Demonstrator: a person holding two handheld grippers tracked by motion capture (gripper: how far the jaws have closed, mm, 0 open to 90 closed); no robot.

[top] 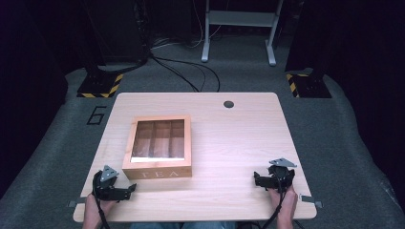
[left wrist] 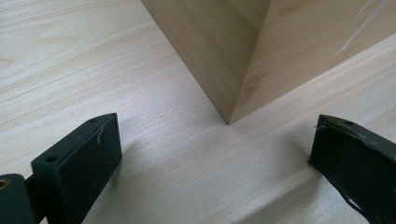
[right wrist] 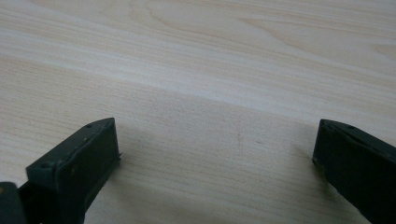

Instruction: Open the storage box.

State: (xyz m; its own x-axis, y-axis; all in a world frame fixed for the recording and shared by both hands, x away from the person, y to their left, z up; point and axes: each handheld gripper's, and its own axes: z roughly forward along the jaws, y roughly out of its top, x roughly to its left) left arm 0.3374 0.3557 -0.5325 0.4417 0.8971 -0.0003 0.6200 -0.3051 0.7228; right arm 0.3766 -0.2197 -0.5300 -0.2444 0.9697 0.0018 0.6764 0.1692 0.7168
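Note:
A wooden tea box (top: 157, 148) with a glass lid and "TEA" on its front stands left of the table's middle. My left gripper (top: 118, 185) rests on the table by the box's front left corner, a hand behind it. In the left gripper view that corner of the box (left wrist: 224, 51) rises just beyond the left gripper (left wrist: 215, 154), whose jaws stand wide apart with nothing between them. My right gripper (top: 271, 177) sits near the front right of the table, far from the box. In the right gripper view the right gripper (right wrist: 215, 154) is open over bare wood.
The light wooden table (top: 239, 138) has a round cable hole (top: 229, 104) near its far edge. Beyond it are grey carpet, cables, a white stand (top: 239, 28) and two yellow-and-black striped bases (top: 100, 86).

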